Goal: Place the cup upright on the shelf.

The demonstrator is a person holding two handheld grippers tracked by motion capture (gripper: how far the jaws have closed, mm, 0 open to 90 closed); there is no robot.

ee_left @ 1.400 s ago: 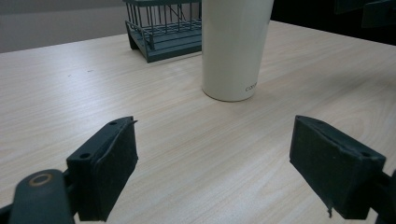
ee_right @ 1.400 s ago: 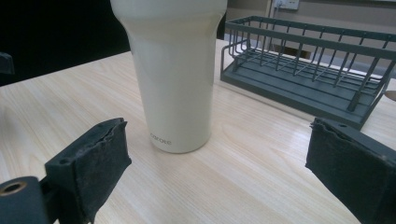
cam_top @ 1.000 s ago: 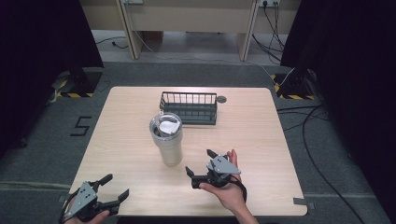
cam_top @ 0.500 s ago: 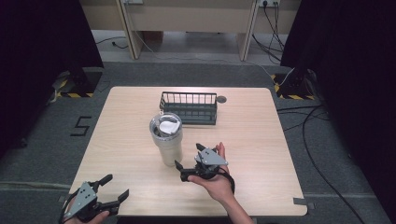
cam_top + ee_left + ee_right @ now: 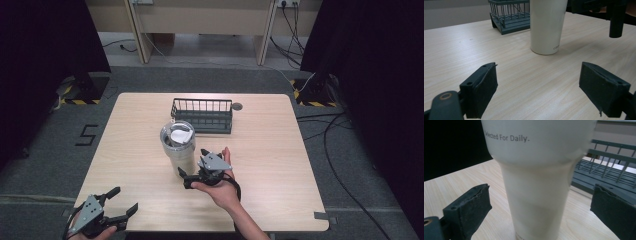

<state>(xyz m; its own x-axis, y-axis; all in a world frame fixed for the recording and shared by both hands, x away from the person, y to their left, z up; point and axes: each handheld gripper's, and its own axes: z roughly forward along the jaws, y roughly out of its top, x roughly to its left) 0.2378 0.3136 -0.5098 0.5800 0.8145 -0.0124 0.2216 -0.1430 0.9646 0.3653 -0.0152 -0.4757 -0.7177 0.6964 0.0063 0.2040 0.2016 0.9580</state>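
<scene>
Right gripper (image 5: pixel 194 169) is lining up, jaws spread, beside the tall cup (image 5: pixel 178 146).
A clumsy nudge risks tipping it; the left gripper (image 5: pixel 119 201) is waiting, jaws spread.

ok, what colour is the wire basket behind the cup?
Dark grey-green; the basket shows it best in the left gripper view.

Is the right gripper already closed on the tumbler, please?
No, the right gripper is open, its pads apart on either side of the tumbler, not touching it.

A light wooden table (image 5: pixel 280 150) stands on grey carpet (image 5: pixel 210 80) between black curtains (image 5: pixel 375 75).
</scene>
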